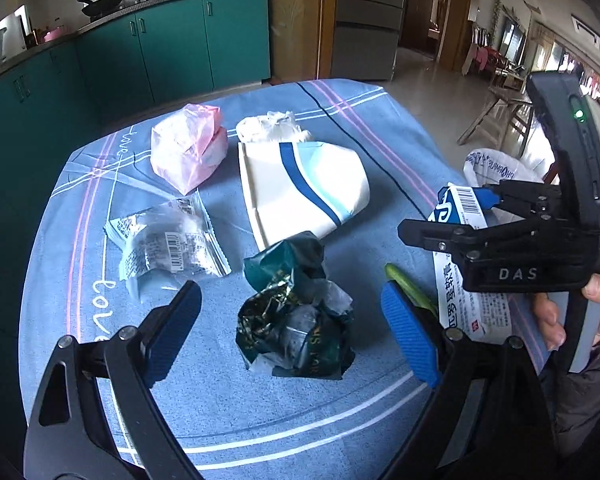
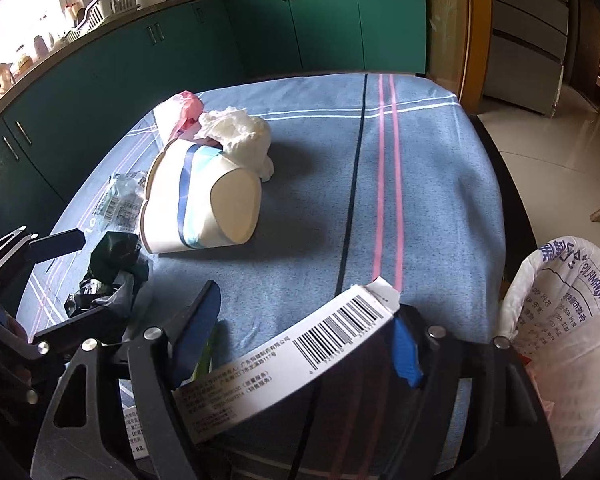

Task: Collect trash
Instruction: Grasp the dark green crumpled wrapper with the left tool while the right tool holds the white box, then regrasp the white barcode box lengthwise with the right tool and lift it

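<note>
The right claw (image 2: 304,332) stands wide, and the white carton with a barcode and small Chinese print (image 2: 284,364) lies between its blue pads, its lower end cut off; grip unclear. The left claw (image 1: 292,328) hangs wide open over the crumpled dark green foil wrapper (image 1: 296,320), gold lettering illegible. The blue striped cloth on the counter (image 1: 340,420) reads "love". The white plastic bag (image 2: 568,320) is partly out of frame.

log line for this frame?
left gripper: open over wrapper | right gripper: open, box between jaws | bag: nearby
</note>
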`<action>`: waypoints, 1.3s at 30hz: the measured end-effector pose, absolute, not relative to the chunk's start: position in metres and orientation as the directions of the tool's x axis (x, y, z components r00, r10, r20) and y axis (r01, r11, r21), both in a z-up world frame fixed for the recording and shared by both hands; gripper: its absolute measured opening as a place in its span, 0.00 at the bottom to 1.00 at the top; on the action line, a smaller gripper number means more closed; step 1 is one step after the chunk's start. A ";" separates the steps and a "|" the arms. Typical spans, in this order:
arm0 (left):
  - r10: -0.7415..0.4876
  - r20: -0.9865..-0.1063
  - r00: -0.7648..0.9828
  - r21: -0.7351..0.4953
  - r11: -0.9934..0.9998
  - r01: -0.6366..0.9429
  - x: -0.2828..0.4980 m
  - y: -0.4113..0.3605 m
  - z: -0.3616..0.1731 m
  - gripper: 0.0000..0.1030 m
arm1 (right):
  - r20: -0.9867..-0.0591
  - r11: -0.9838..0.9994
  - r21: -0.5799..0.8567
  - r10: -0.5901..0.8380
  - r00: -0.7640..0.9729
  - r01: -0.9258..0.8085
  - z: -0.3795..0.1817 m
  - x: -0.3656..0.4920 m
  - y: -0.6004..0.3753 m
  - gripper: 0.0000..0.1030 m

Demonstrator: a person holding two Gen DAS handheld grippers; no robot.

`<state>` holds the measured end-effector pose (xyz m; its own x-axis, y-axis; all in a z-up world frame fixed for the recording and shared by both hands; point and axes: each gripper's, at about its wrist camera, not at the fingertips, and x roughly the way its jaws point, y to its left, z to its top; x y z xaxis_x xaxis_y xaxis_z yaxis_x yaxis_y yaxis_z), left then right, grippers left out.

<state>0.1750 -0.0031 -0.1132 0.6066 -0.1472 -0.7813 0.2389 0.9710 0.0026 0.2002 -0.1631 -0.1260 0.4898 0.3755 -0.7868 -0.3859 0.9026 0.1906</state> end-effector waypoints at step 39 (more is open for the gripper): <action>-0.079 -0.703 0.707 0.059 0.984 0.169 0.163 0.012 -0.096 0.46 | -0.683 0.830 0.344 0.543 0.489 -0.439 -0.099 0.188 -0.186 0.28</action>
